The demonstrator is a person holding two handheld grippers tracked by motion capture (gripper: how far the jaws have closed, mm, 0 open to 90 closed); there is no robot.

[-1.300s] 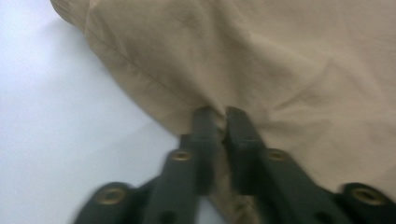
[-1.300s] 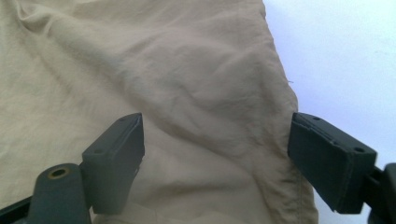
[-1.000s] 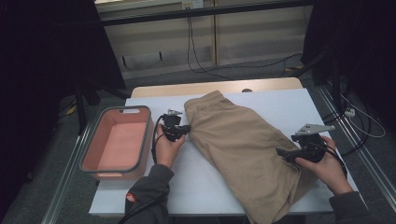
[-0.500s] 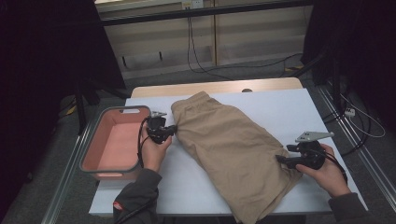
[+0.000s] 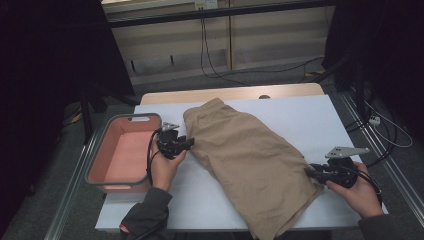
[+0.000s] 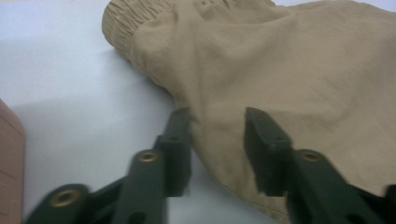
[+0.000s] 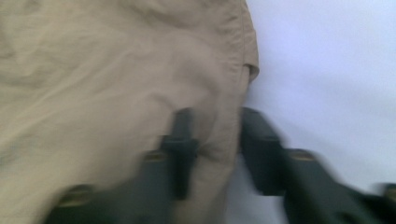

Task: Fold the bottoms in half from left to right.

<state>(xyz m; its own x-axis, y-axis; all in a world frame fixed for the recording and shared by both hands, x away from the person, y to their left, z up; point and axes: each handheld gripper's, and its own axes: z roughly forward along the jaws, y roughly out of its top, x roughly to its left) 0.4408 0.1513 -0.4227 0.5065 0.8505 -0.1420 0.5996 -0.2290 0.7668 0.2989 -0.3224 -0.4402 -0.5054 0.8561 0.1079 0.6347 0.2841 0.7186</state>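
Note:
Tan shorts [image 5: 250, 155] lie spread diagonally on the white table [image 5: 310, 120], waistband toward the far left. My left gripper [image 5: 190, 142] sits at their left edge. In the left gripper view its jaws [image 6: 217, 114] have just been opening and stand apart, with the shorts [image 6: 289, 65] flat between them. My right gripper [image 5: 309, 172] is at the near right hem. In the blurred right gripper view its jaws [image 7: 212, 114] have just been closing and straddle the hem of the shorts [image 7: 93, 70], a gap still showing between them.
A pink tub [image 5: 95, 160] with a grey rim stands at the table's left edge, just beside my left hand; its corner [image 6: 9, 154] appears in the left gripper view. Cables trail over the floor behind the table. Bare white tabletop lies to the far right.
The left gripper has let go of the shorts' edge and drawn slightly left. The shorts have shifted leftward. The right gripper moved toward the near right hem and narrowed its jaws.

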